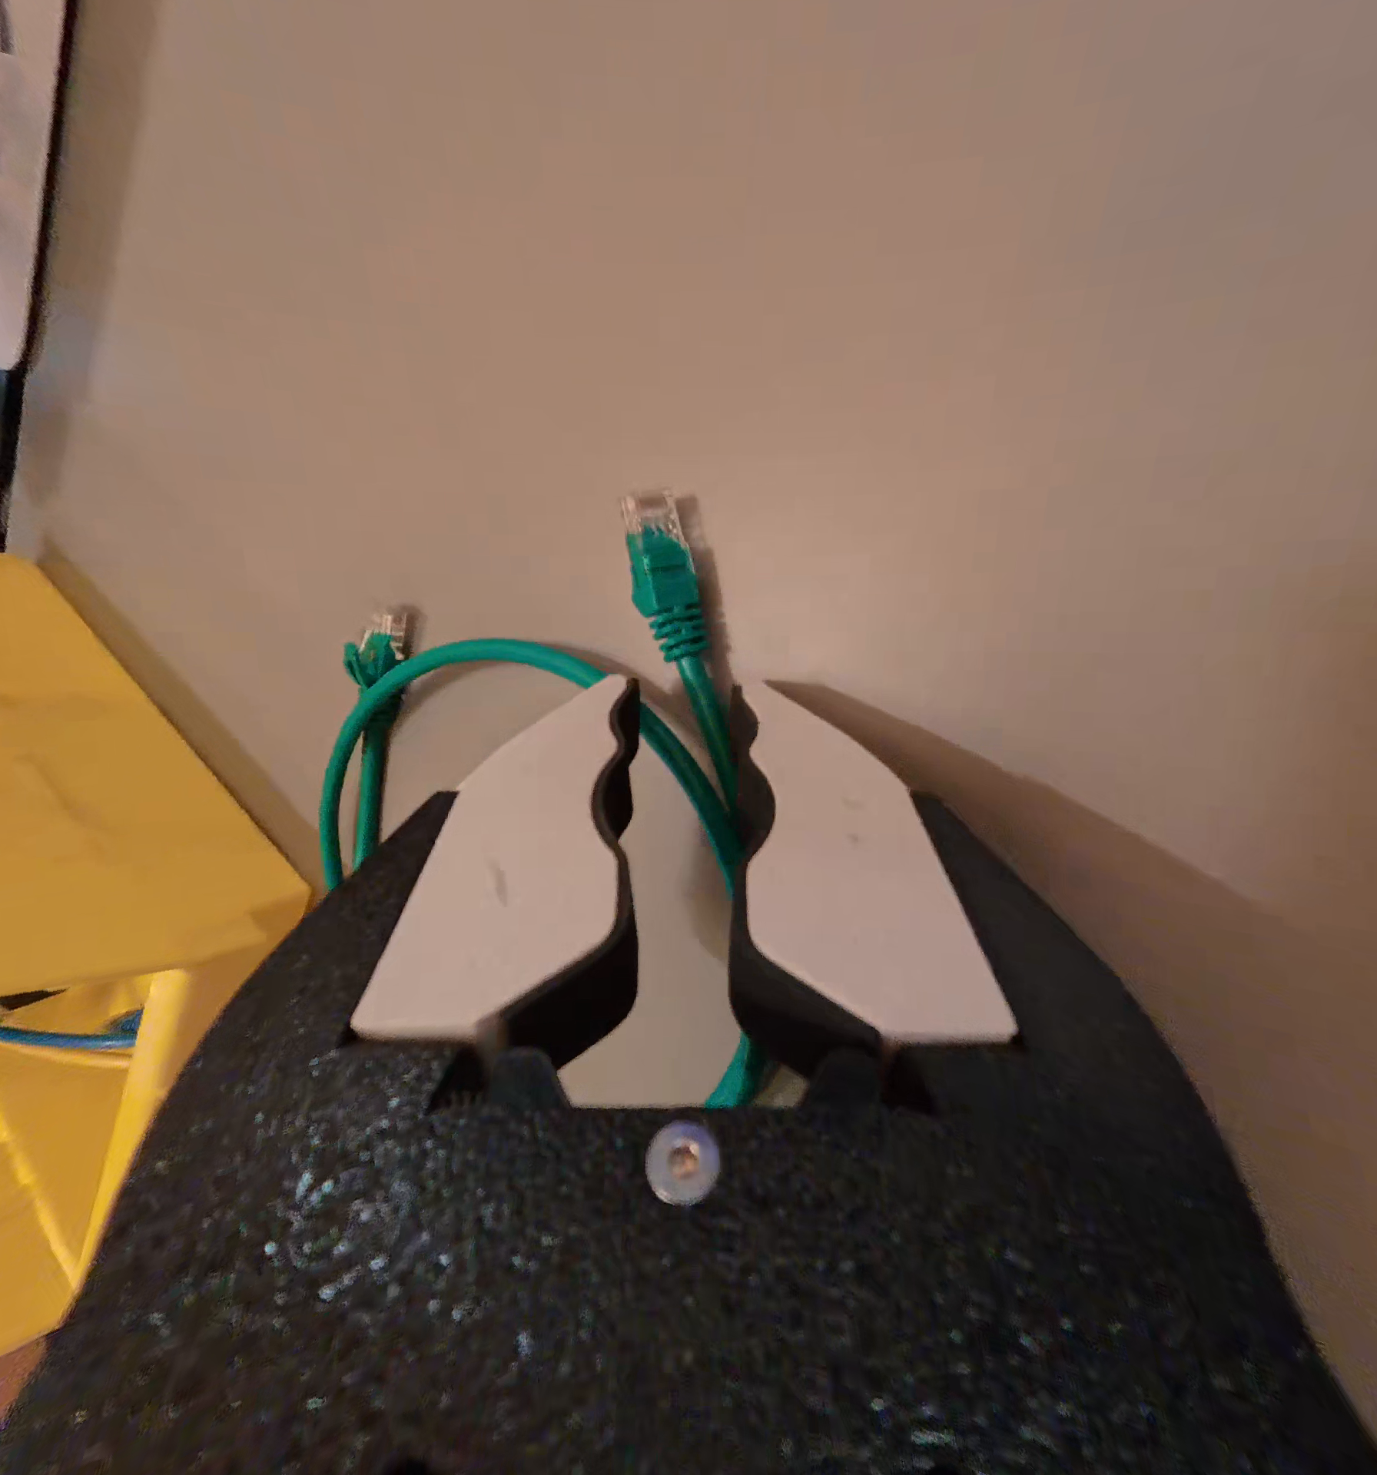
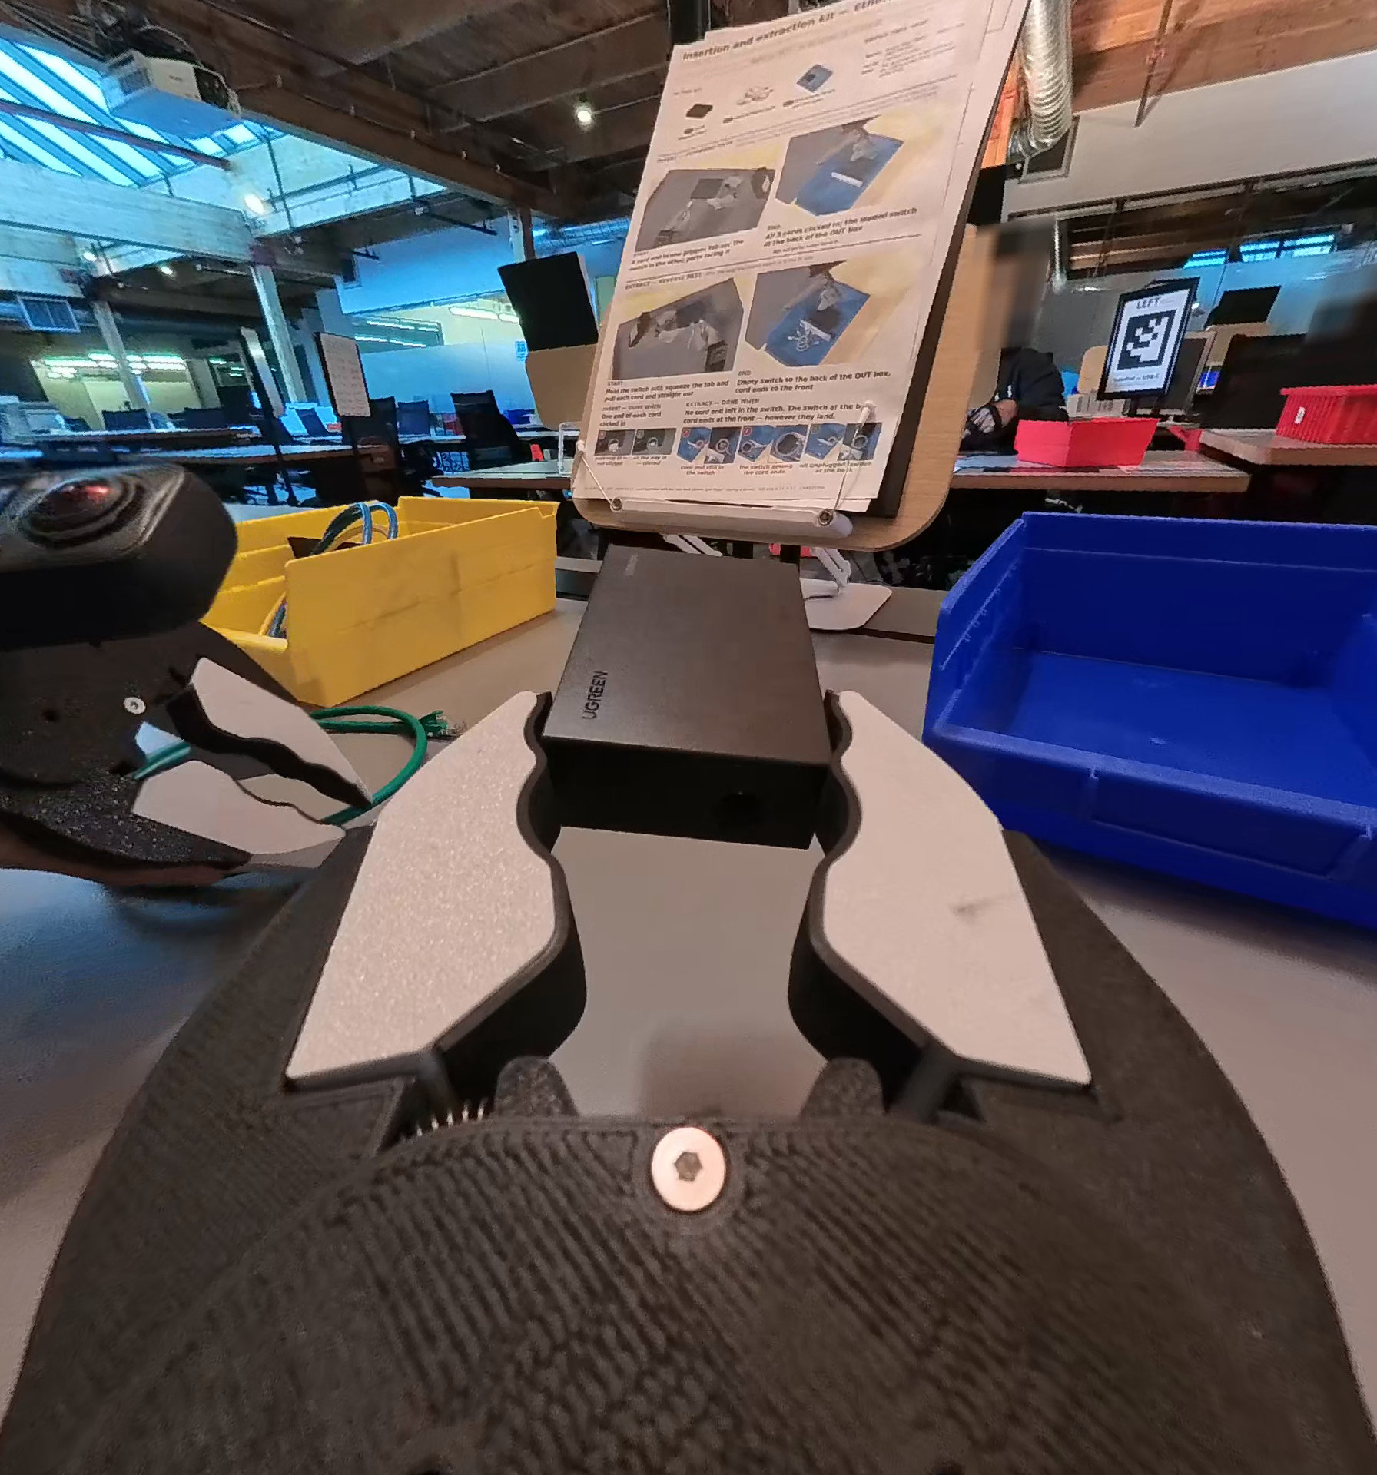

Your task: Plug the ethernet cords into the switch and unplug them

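Observation:
A green ethernet cord (image 1: 510, 648) lies looped on the grey table, with one clear plug (image 1: 657, 523) pointing away and its other plug (image 1: 386, 634) to the left. My left gripper (image 1: 685, 694) hovers over the cord with its jaws a little apart; the cord runs between the fingers along the right one. It also shows in the right wrist view (image 2: 334, 798), low over the cord (image 2: 398, 718). My right gripper (image 2: 685, 718) is shut on the near end of the black switch (image 2: 693, 638), one finger on each side. The switch's ports are hidden.
A yellow bin (image 2: 430, 591) holding blue cords stands at the back left, close to the left gripper (image 1: 70, 798). A blue bin (image 2: 1196, 702) stands at the right. An instruction sheet on a stand (image 2: 773, 279) rises behind the switch. Red bins (image 2: 1084, 439) and a seated person are far behind.

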A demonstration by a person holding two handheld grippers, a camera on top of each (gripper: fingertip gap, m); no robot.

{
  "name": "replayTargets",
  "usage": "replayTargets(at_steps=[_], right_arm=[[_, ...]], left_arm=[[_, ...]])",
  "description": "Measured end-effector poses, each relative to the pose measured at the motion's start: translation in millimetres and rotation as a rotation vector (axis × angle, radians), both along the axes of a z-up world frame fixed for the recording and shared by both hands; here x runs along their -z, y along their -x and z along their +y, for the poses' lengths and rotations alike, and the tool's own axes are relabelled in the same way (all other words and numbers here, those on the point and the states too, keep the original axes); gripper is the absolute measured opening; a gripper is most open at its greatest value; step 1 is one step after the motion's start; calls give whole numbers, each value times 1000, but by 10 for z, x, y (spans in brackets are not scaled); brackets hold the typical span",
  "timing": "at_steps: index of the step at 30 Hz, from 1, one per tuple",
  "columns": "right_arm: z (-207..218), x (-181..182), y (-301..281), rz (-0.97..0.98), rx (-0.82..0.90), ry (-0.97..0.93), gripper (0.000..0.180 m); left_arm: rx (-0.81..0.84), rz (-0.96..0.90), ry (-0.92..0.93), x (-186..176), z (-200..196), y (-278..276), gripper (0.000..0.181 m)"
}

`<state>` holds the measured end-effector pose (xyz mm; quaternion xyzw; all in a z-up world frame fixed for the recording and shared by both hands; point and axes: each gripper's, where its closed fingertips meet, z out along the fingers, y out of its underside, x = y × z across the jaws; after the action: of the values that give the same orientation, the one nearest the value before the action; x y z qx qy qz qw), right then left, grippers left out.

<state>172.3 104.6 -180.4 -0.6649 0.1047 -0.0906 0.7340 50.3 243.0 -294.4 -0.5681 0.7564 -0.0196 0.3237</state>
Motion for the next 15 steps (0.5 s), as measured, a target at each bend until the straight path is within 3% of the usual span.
replayTargets(at_steps=[1, 10, 15], right_arm=[[-4, -3, -4, 3, 1, -3, 64], [-7, -7, -3, 8, -8, -8, 64], [-12, -9, -6, 11, -8, -11, 64]], left_arm=[[-1, -3, -15, 1, 7, -1, 19], [-28, -13, -330, 1, 182, -35, 7], [-43, -81, -201, -8, 195, -40, 6]])
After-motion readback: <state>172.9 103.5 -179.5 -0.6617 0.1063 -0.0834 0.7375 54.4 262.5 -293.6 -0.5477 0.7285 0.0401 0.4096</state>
